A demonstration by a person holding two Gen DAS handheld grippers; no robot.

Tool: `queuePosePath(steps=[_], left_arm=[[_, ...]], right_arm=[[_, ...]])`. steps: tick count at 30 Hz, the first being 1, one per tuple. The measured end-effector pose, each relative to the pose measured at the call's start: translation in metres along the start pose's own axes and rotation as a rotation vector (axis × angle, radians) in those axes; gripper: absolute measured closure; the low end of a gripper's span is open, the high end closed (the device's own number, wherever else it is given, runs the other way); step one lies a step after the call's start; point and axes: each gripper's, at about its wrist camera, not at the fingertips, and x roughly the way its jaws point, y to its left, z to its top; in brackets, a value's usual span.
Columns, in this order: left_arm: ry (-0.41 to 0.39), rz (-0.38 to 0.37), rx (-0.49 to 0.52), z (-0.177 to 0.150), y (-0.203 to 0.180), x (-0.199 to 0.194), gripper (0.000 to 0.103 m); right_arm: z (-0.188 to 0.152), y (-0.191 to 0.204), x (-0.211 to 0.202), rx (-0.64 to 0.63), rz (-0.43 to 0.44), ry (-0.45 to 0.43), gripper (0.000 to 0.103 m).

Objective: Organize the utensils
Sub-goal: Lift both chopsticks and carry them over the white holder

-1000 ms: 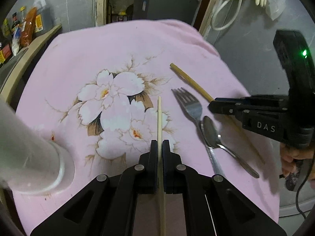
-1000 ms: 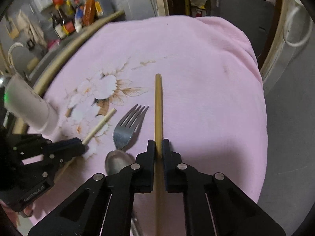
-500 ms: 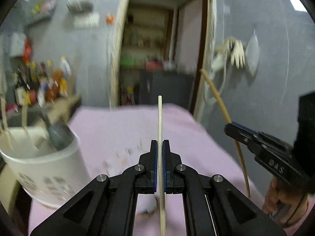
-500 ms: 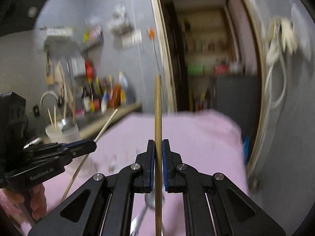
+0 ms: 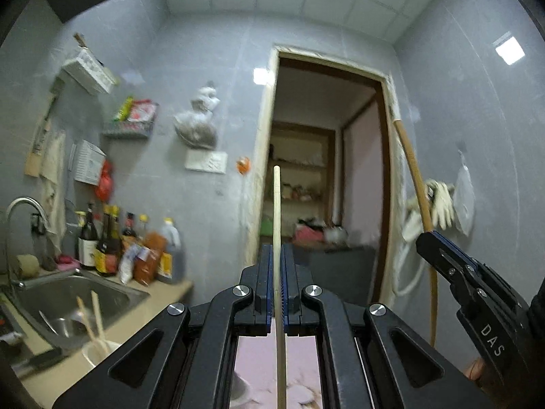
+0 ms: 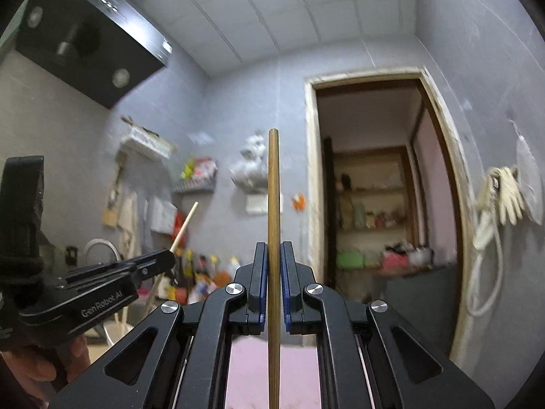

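My left gripper (image 5: pixel 276 250) is shut on a pale wooden chopstick (image 5: pixel 276 211) that points up toward the wall. My right gripper (image 6: pixel 272 248) is shut on a darker brown chopstick (image 6: pixel 273 187), also upright. Each gripper shows in the other's view: the right one (image 5: pixel 422 238) with its brown chopstick (image 5: pixel 414 170) at the right, the left one (image 6: pixel 170 255) with its pale chopstick (image 6: pixel 185 225) at the left. A white utensil holder (image 5: pixel 98 349) with chopsticks in it stands low at the left. Both grippers are lifted well above the pink cloth (image 5: pixel 259 368).
A steel sink (image 5: pixel 68 303) with a tap (image 5: pixel 24 204) lies at the left, with sauce bottles (image 5: pixel 129 248) behind it on the counter. A doorway (image 5: pixel 327 187) opens straight ahead. Gloves (image 5: pixel 439 201) hang on the right wall.
Both grippers have lifted their chopsticks off the pink cloth and tilted up from facing the table to facing the wall and ceiling. The fork and spoon have dropped out of view.
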Motion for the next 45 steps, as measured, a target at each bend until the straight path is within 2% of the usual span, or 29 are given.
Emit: queuePosePath(steps=[4,9,15,18,23,31,45], left_arm=[[-0.038,0.067,-0.017,0.013,0.037,-0.005,0.100],[-0.065,0.129,-0.077,0.021,0.084,-0.009,0.100],[-0.085,0.178,-0.270,0.016,0.153,-0.009,0.100],[-0.085,0.190,-0.319,0.008,0.172,-0.009,0.100],[-0.067,0.239,-0.315,-0.006,0.186,0.001,0.100],[-0.042,0.319,-0.321,-0.033,0.182,0.017,0.100],[-0.044,0.337,-0.203,-0.060,0.163,0.025,0.100]], right_arm=[[0.007,0.018,0.020,0.043,0.052,-0.055,0.098],[0.005,0.039,0.042,0.111,0.113,-0.084,0.098],[-0.010,0.052,0.069,0.230,0.209,-0.057,0.097],[-0.021,0.052,0.078,0.264,0.227,-0.035,0.097],[-0.034,0.055,0.090,0.290,0.226,-0.007,0.098],[-0.047,0.069,0.105,0.275,0.238,0.017,0.098],[-0.076,0.087,0.117,0.188,0.197,0.063,0.097]])
